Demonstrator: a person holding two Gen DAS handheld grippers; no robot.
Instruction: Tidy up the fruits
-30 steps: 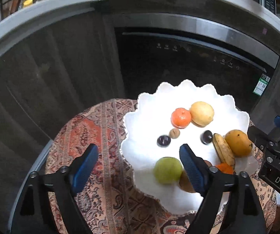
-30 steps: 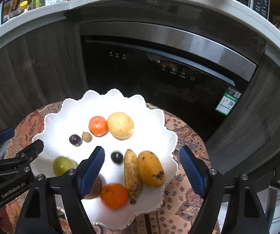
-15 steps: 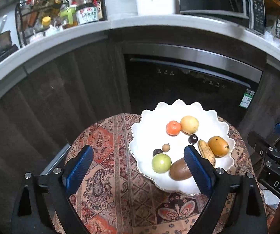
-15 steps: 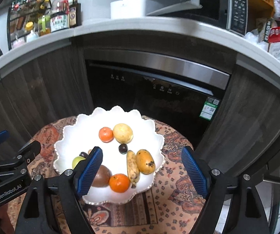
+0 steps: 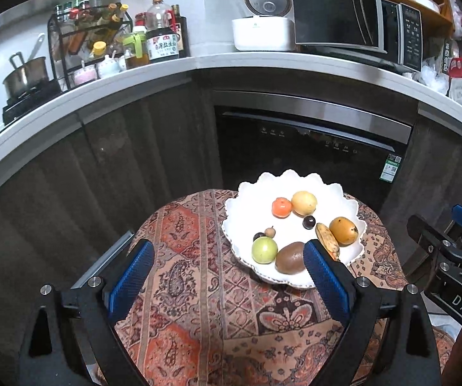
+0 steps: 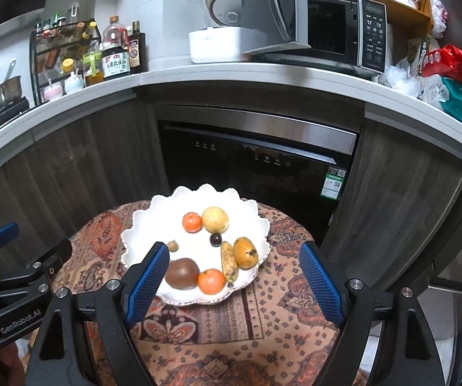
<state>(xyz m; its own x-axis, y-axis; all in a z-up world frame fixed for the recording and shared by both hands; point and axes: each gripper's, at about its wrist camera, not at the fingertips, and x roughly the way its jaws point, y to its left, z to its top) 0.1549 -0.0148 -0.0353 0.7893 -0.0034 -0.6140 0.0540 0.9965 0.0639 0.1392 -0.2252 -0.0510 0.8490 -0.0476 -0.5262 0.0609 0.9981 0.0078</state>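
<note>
Gaping left claw, right claw, both empty

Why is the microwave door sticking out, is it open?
Open. The microwave door is swung outward from the microwave, so its dark inside shows beside the button panel.

Both wrist cameras look down, sharing the fruit plate.

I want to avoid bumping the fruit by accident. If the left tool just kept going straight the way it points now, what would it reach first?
Most likely the patterned tablecloth, left of the white plate. The left tool stands open and empty, and its right finger lines up with the kiwi, so that side may clip the plate's near rim; depth is unclear.
</note>
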